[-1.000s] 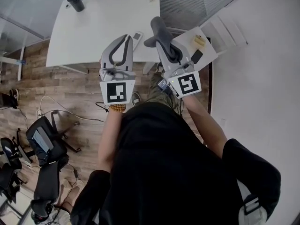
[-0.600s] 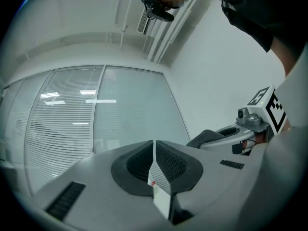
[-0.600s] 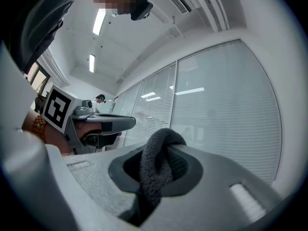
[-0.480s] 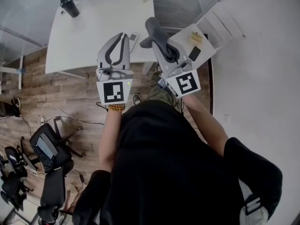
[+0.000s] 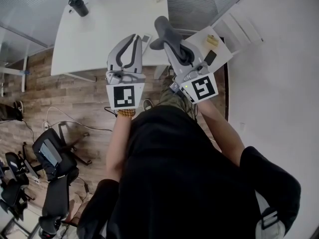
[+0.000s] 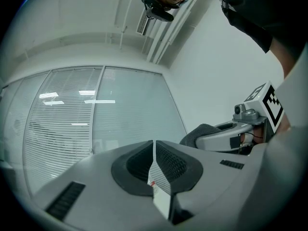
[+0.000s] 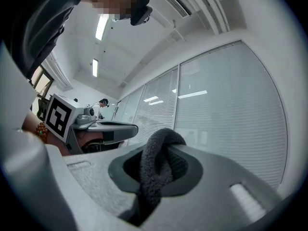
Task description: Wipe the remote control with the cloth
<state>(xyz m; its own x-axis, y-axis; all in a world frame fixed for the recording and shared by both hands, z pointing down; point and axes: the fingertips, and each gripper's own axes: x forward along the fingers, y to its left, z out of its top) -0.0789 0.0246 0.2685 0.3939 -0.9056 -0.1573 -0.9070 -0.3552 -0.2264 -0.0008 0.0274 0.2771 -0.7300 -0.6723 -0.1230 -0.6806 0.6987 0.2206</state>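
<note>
No real change for the remote control point(image 5: 145, 38) against a second ago: pinched then as now in the closed jaws of the left gripper point(image 5: 137, 39), up in the air over the near edge of the white table point(image 5: 94, 34). Same for the dark grey cloth point(image 5: 163, 28), clamped as before in the closed jaws of the right gripper point(image 5: 174, 45) and bulging out past the tips. Only a slight drift of the whole head view.

Points away from the person, long axis in line with the jaws, toward the table's far side. Seen edge-on in the left gripper view as a thin pale slab point(image 6: 161, 194) with a red spot near the pads.

Side by side and apart, cloth to the right of the remote control. Open tabletop ahead and to the left, with a dark bottle point(image 5: 79, 5) at the far left corner. Tighter on the right: a small white stand point(image 5: 222, 49) bearing a yellow thing point(image 5: 213, 40) and a black thing point(image 5: 210, 59) close beside the right gripper, then a white wall point(image 5: 279, 83). Wooden floor point(image 5: 65, 98) below the table's near edge.
</note>
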